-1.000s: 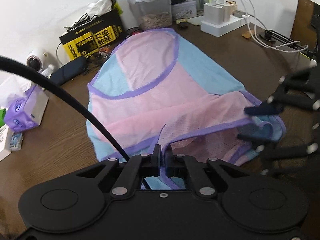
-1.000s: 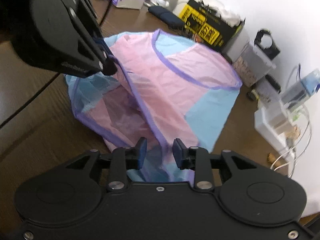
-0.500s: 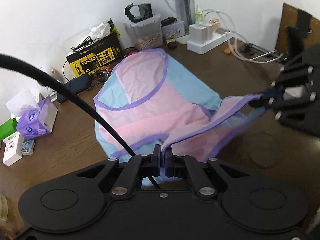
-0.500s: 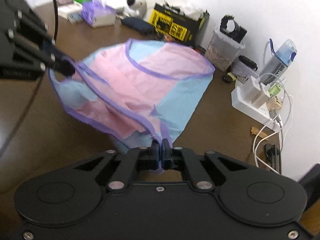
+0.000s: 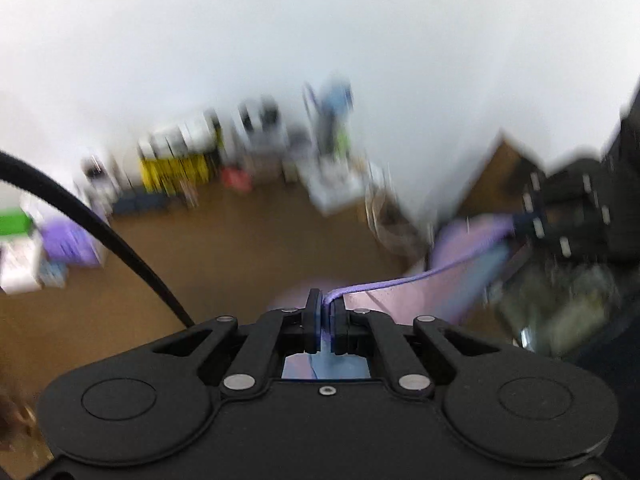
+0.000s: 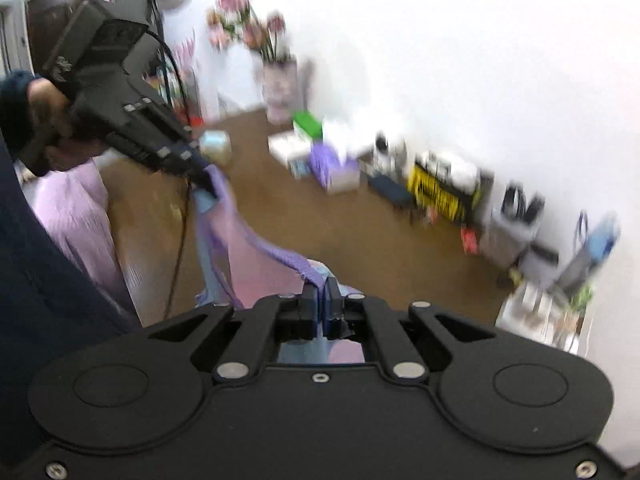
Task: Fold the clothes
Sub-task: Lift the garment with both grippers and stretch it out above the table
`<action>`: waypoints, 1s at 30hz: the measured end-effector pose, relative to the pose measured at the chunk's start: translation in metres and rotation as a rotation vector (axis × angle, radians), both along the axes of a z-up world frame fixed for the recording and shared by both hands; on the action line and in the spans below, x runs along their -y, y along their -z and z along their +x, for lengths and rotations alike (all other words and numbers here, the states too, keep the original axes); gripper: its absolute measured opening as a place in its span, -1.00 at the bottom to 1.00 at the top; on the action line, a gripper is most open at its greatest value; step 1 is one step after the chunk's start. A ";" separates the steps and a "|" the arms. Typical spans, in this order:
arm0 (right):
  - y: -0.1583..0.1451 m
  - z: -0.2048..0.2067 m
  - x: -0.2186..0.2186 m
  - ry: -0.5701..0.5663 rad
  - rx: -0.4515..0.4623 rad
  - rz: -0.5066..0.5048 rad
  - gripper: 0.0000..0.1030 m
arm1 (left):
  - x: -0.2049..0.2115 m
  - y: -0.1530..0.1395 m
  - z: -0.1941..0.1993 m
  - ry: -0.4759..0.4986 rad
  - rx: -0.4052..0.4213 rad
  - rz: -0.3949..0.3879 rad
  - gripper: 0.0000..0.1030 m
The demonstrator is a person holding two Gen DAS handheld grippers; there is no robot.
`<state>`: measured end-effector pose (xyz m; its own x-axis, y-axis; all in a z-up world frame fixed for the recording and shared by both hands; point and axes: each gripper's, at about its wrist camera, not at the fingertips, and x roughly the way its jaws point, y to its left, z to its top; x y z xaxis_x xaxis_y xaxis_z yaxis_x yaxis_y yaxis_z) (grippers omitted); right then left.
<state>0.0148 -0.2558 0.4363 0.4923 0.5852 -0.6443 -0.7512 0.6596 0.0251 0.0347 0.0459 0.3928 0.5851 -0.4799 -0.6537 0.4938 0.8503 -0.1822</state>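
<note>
A pink and light-blue mesh garment (image 6: 244, 256) with purple trim hangs in the air between my two grippers, above the brown table (image 6: 360, 236). My left gripper (image 5: 326, 312) is shut on its purple hem (image 5: 384, 284), which runs off to the right. In the left wrist view the other gripper (image 5: 520, 224) shows at the far right, pinching the cloth. My right gripper (image 6: 322, 292) is shut on another stretch of the purple hem (image 6: 280, 256). The right wrist view shows the left gripper (image 6: 208, 184) at upper left, held by a hand, with cloth hanging from its tips. Both views are motion-blurred.
Clutter lines the wall: a yellow-and-black box (image 6: 440, 192), a purple tissue pack (image 6: 332, 164), a clear bin (image 6: 512, 228), a blue bottle (image 6: 600, 240), a power strip (image 5: 332, 192). A vase of flowers (image 6: 276, 84) stands far left. A person's dark sleeve (image 6: 48, 280) fills the left edge.
Both grippers have risen sharply, lifting the garment off the table so that it hangs between them. The right gripper, open a second ago, closed on the hem.
</note>
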 end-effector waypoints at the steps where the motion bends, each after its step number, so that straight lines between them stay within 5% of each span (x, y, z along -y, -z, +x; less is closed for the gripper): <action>1: -0.009 0.003 0.001 -0.003 0.006 0.016 -0.92 | 0.001 -0.012 0.001 -0.003 0.038 -0.008 -0.92; 4: -0.021 0.022 0.003 0.026 0.009 0.046 -0.92 | 0.005 -0.028 0.011 -0.022 0.081 -0.013 -0.92; 10: 0.026 0.087 -0.015 0.214 0.074 -0.074 -0.92 | 0.004 0.003 0.075 -0.130 0.046 -0.027 -0.92; 13: 0.035 0.111 -0.040 0.280 0.277 -0.152 -0.92 | 0.007 0.002 0.108 -0.173 0.124 -0.009 -0.92; 15: 0.016 0.121 -0.050 0.336 0.460 -0.143 -0.92 | 0.009 -0.020 0.128 -0.209 0.228 -0.009 -0.92; 19: -0.028 0.114 -0.043 0.402 0.653 -0.069 -0.92 | 0.012 -0.081 0.118 -0.177 0.460 -0.048 -0.92; 25: -0.035 0.076 -0.034 0.352 0.645 -0.049 -0.92 | 0.026 -0.092 0.075 -0.130 0.513 -0.012 -0.92; 30: 0.026 0.050 -0.026 0.311 0.431 -0.052 -0.92 | 0.048 -0.036 0.035 -0.054 0.400 0.049 -0.92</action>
<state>0.0648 -0.2303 0.4102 0.8637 0.3421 -0.3700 -0.4552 0.8448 -0.2814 0.0701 -0.0016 0.4287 0.8211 -0.4160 -0.3909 0.4724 0.8796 0.0562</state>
